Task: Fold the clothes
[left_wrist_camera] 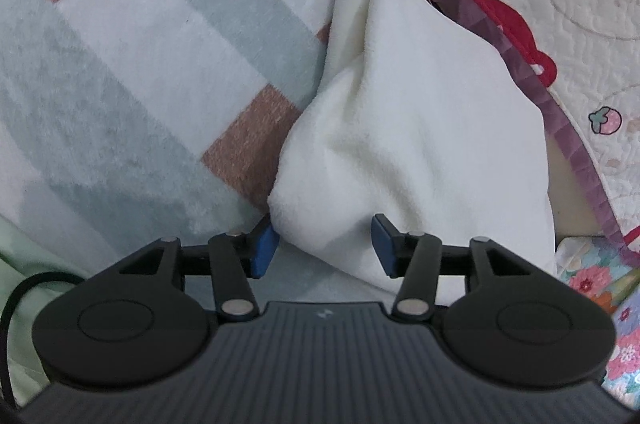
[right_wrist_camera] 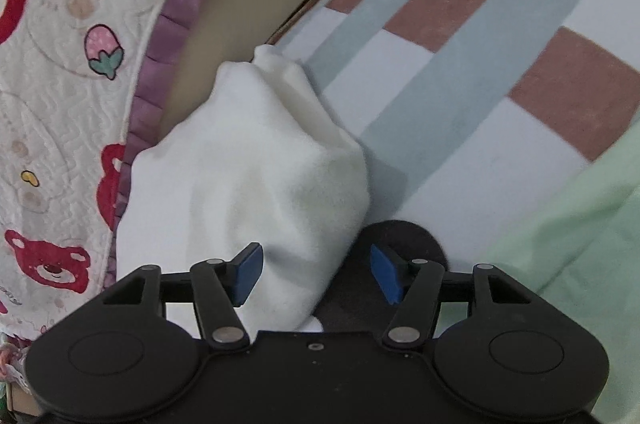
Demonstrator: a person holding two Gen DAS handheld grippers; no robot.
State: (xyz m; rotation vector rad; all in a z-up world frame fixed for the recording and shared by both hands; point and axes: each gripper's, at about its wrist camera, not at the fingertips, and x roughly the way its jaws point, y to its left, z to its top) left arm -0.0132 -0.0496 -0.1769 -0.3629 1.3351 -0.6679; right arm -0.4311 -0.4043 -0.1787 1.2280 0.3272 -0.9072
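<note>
Lying in a soft, rumpled heap on the checked blanket [left_wrist_camera: 140, 64], hard against the purple frill of the bear-print quilt [left_wrist_camera: 580, 4]: a white fleece garment [left_wrist_camera: 420, 124], of a kind not to be told from these views, with no sleeve, collar or hem plainly shown. Tapering to a narrow end at the far side, bulging and creased toward the near side. Neither spread flat nor squarely folded.

Left gripper [left_wrist_camera: 324, 244]: jaws spread wide, blue pads to either side of the fleece's near corner, just touching its edge on one side, clamping nothing. Right gripper [right_wrist_camera: 316, 268]: likewise released and spread wide, astride the near lobe of the fleece, with no pinch closed on it.

Judged light, thick and very limp. Bound to sag and drape from any hold, and unlikely to keep a crease without being pressed flat. Nappy on the surface, so little slip between the pads, yet bulky enough for a shallow pinch to catch only the top layer.

Best taken at an edge or corner, with the two holds well apart and deep enough to bite through every layer meant to go along. Worth avoiding the plump middle, good for a mere tuft. Worth minding, too, the pale green cloth [right_wrist_camera: 560, 232] near by, easily caught up in a careless pinch.
</note>
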